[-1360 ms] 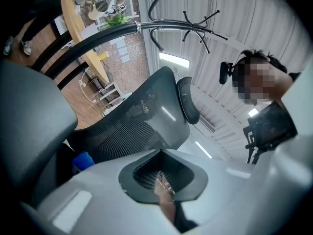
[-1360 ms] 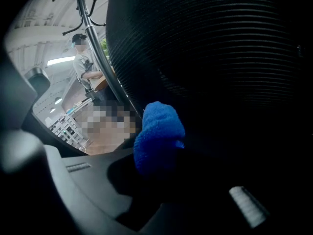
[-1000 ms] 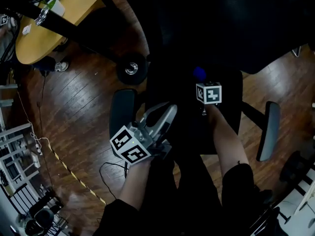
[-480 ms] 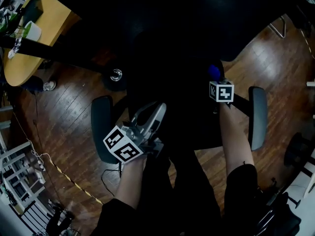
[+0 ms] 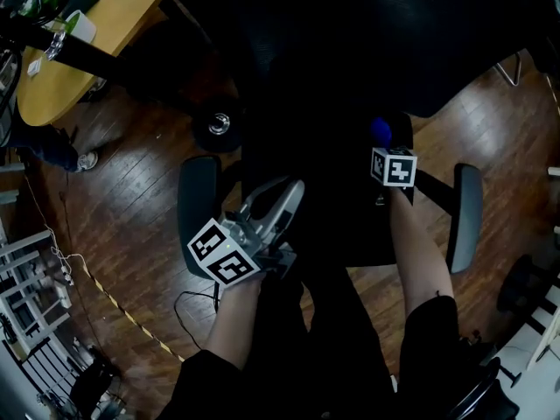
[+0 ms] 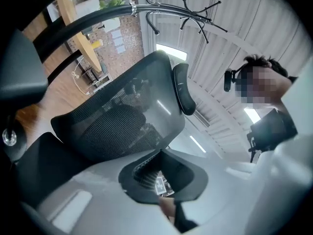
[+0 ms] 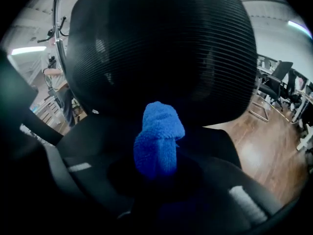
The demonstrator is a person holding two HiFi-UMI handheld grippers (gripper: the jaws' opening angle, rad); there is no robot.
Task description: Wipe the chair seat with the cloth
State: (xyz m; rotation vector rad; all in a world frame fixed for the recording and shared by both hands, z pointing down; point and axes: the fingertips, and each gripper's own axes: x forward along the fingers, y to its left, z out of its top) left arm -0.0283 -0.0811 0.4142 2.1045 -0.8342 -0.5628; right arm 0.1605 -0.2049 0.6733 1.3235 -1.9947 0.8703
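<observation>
The blue cloth (image 7: 159, 141) is clamped in the jaws of the right gripper (image 5: 382, 143) and held over the rear of the chair seat (image 5: 350, 230). The jaws of the left gripper (image 5: 293, 195) are closed together, empty, near the armrest (image 5: 198, 208)

Head view looks steeply down; both gripper views face the chair backrest (image 7: 161, 48) closely.

Silver-grey left tool (image 5: 282, 195), black-and-white marker cubes (image 5: 226, 252), black sleeves (image 5: 422, 322).
</observation>
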